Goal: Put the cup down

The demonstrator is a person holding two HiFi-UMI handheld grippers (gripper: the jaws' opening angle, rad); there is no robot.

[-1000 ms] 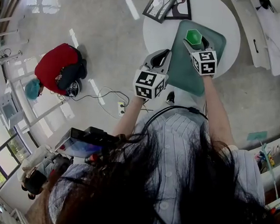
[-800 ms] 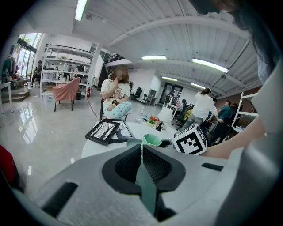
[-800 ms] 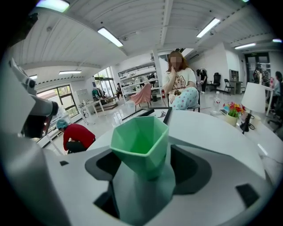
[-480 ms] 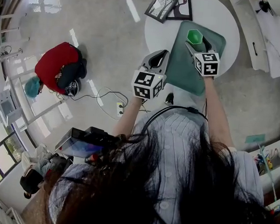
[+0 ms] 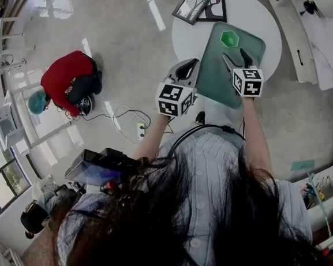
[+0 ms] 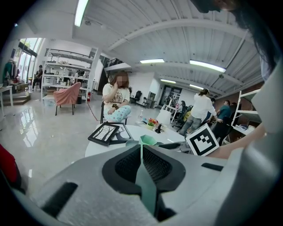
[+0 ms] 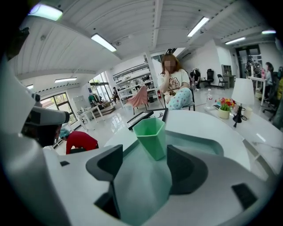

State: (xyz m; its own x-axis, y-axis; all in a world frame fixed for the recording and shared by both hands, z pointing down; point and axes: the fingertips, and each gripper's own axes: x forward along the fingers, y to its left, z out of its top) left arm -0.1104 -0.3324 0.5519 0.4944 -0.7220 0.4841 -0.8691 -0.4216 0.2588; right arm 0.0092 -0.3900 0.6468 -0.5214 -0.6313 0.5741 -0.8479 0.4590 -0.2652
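The cup (image 5: 229, 39) stands upright on the tray (image 5: 215, 76), at 12 o'clock just beyond your right gripper (image 5: 235, 55), jaws gaping empty. Your left gripper (image 5: 186, 72), clenched on nothing, lies farther off.

This is a large open-plan workspace, part office and part lab. Strip lights (image 6: 152, 61) hang under a ribbed ceiling (image 6: 177, 37), metal shelving racks (image 6: 66, 74) stand at the far side, and the floor (image 6: 40, 130) is glossy.

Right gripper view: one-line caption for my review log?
Open right gripper faces the green cup standing upright on the teal tray, free of both jaws.
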